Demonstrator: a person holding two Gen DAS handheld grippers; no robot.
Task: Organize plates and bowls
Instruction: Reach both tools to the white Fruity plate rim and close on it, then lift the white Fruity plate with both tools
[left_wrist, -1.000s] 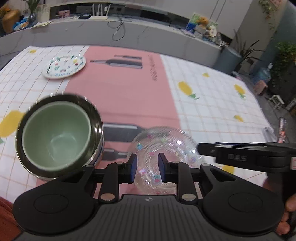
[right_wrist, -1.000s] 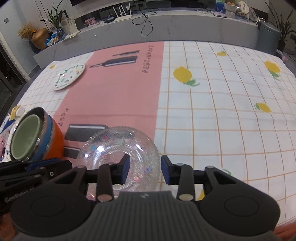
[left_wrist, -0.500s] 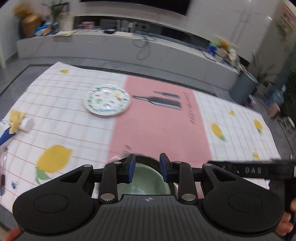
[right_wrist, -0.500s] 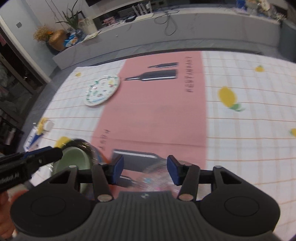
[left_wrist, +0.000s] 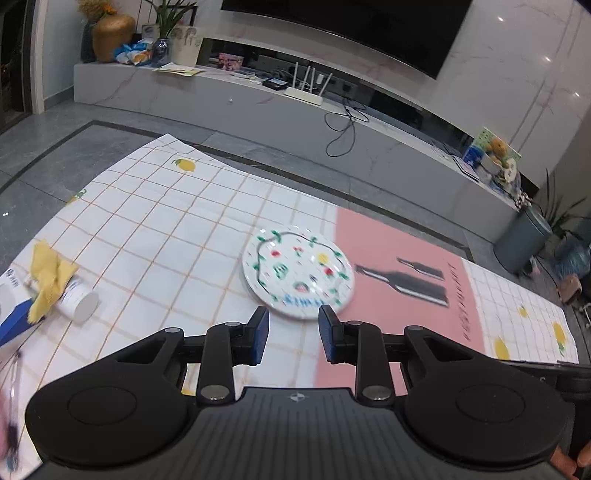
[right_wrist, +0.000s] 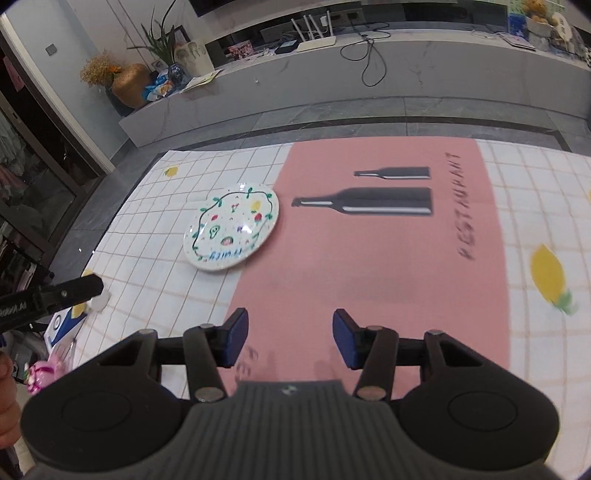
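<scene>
Nearest each camera, both grippers empty: left gripper jaws part-open with a narrow gap, right gripper jaws wider apart. Beyond them, painted plate lies flat on checked mat, just beside its pink panel.

A glossy glazed plate with painted fruit lies on a smooth, matt printed mat near its far edge. Toward the mat's left edge, a soft yellow cloth drapes over a white plastic bottle. Both grippers are matt black plastic with blue pads and small metal pins.
</scene>
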